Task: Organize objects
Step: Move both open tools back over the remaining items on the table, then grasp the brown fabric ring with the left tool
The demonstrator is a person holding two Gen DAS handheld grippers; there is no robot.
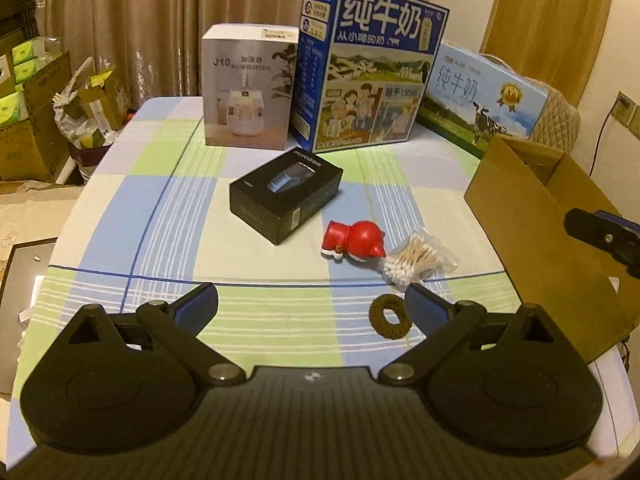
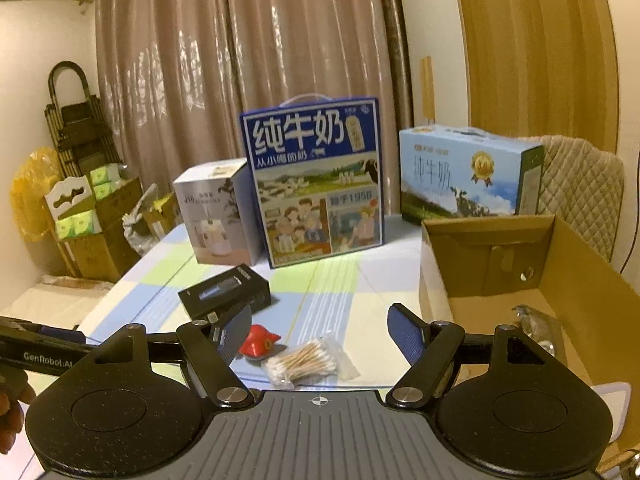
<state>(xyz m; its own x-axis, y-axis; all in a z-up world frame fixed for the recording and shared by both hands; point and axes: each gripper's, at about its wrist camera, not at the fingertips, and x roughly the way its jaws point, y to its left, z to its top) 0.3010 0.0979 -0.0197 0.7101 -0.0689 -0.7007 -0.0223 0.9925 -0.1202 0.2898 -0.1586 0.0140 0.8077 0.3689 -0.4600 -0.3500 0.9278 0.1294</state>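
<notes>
Blue-padded and spread wide with nothing between them, the left gripper [image 1: 312,304] hangs low over the checked tablecloth [image 1: 160,208]; a brown hair tie [image 1: 390,316] lies flat just inside its right finger at about four o'clock. The right gripper [image 2: 320,332] is likewise splayed and empty above a bag of cotton swabs [image 2: 308,362], which touches a red toy figure [image 1: 354,240] lying on its side. Toward twelve o'clock sits a black box [image 1: 286,194]. At three o'clock stands the open cardboard box [image 2: 580,264]. Farthest back, a humidifier box [image 1: 250,88] stands just beside a blue milk carton [image 1: 372,64].
</notes>
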